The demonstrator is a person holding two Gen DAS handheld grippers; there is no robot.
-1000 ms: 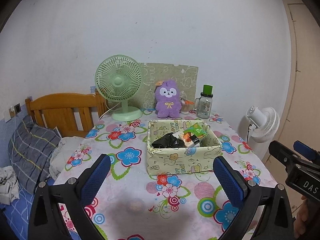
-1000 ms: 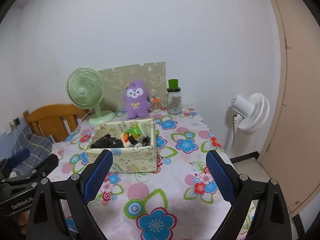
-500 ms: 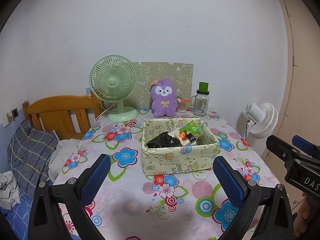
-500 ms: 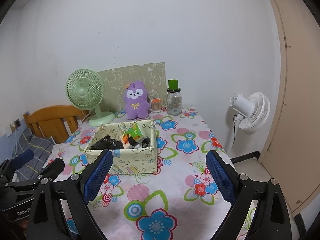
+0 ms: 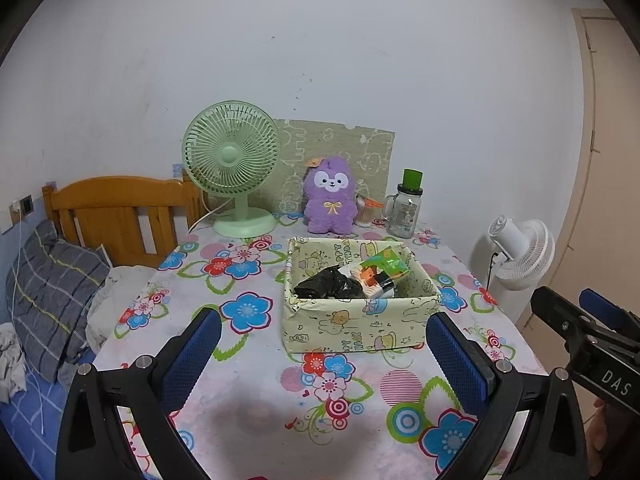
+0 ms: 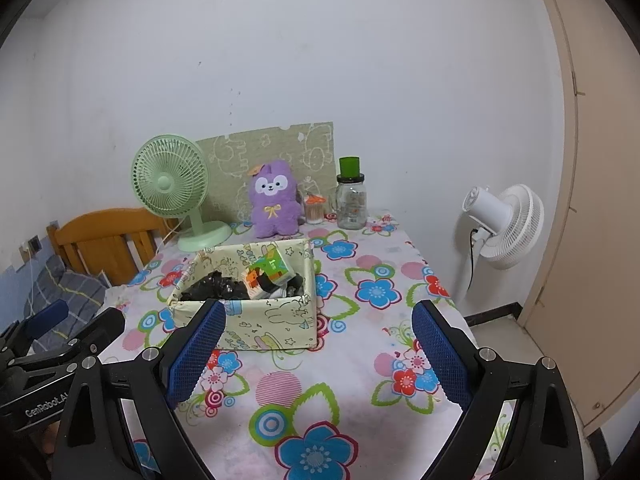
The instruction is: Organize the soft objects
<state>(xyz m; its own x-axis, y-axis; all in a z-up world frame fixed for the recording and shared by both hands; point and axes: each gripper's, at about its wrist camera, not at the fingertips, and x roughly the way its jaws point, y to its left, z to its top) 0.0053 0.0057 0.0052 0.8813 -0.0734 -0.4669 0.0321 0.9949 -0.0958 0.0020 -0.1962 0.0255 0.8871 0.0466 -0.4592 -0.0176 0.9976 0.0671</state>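
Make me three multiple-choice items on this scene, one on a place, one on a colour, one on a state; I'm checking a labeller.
1. Where does the purple plush toy stand?
A. inside the fabric box
B. behind the fabric box, by the wall
C. on the bed

2. What colour is the desk fan?
A. green
B. red
C. black

3. How is the left hand-held gripper?
A. shut on the plush
B. open, holding nothing
C. shut on the fan

Answers: B, it sits upright behind the box; A, its whole body is pale green; B, nothing lies between the spread pads.
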